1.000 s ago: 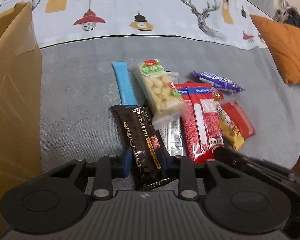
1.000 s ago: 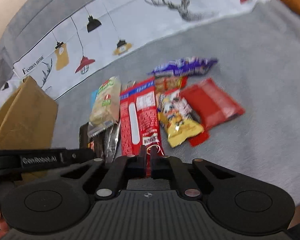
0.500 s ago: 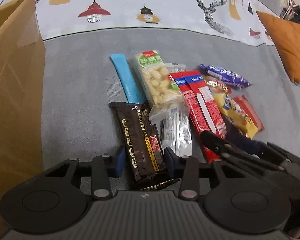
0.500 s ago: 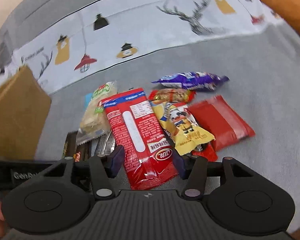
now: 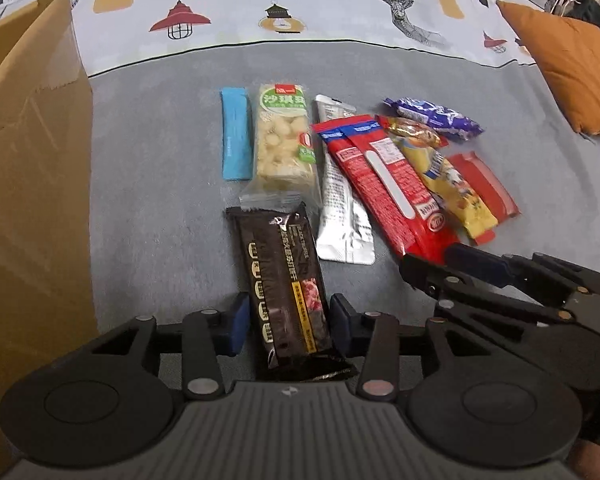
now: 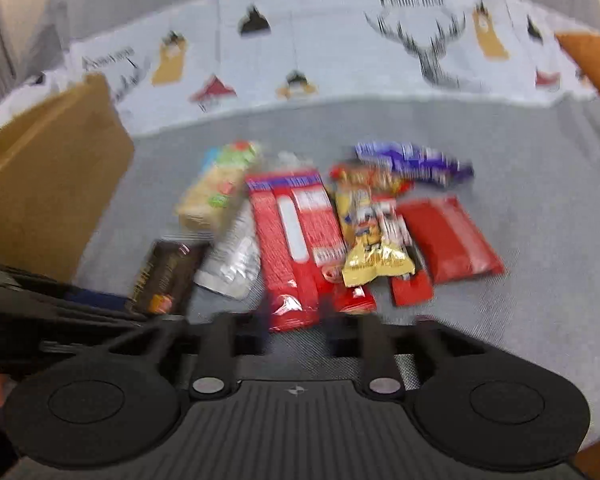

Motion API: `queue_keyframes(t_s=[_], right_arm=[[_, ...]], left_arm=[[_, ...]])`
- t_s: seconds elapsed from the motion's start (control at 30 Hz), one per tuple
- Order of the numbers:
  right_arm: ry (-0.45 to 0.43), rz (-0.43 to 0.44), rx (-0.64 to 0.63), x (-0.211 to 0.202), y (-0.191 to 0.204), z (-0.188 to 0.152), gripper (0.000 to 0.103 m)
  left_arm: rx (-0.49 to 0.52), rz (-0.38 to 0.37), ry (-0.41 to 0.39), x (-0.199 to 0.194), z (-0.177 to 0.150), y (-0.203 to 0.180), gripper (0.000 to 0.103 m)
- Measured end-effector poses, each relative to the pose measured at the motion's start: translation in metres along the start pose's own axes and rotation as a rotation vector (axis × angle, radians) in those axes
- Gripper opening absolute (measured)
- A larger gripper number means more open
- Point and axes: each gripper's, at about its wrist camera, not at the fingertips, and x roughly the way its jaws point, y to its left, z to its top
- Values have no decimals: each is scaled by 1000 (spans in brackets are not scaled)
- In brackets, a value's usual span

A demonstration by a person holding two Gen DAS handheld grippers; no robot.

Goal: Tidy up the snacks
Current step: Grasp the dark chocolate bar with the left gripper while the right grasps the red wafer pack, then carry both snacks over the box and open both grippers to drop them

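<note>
Several snack packets lie on a grey sofa seat. My left gripper [image 5: 287, 322] is open with its blue pads on either side of the near end of a dark brown chocolate bar [image 5: 284, 276]. My right gripper [image 6: 296, 334] is open around the near end of a long red packet [image 6: 294, 248], which also shows in the left wrist view [image 5: 384, 180]. Beside them lie a blue stick [image 5: 234, 134], a green-labelled nut bar [image 5: 286, 140], a silver packet [image 5: 340, 208], a yellow packet [image 6: 370, 240], a red flat packet [image 6: 448, 240] and a purple packet [image 6: 412, 162].
A brown cardboard box [image 5: 28, 184] stands at the left of the seat. An orange cushion [image 5: 568, 68] leans at the right. A white patterned cloth [image 5: 300, 4] covers the sofa back. The right gripper's body [image 5: 500, 280] lies close to the right of my left gripper.
My right gripper has opened from shut and now straddles the red packet's end. My left gripper stays open around the chocolate bar and has tilted slightly upward.
</note>
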Motion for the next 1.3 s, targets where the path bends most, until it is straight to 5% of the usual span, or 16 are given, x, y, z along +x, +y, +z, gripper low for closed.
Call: queue_keyframes(t_s=[0.13,0.37,0.43,0.53,0.8,1.03,1.13,1.3], right_arm=[[-28,-47,-19,5,2,5,62],[-33,-32,-63,24,1,12,76],[-37,-34,-108,27,4,12,69],[-27,-35,-117,20,6,11,49],[72,-22,-29,-23,17,-15,48],[38,-88,-125,-7,29,-22,64],[30,-109,-122,-8,32,-20,51],[37,-104,-40,-25,33,-22,48]], left_arm=[[-21,13,4,2,6,3,51],[-15,29,-6,5,7,9,55],[11,39,-13,5,6,7,43],[39,33,-6,2,4,6,43],[-2,17,15,-12,-14,14,43],[57,45,-10,-7,-18,8,45],[126,53,-19,-8,-20,3,43],[163,79,-9,-20,-25,-3,43]])
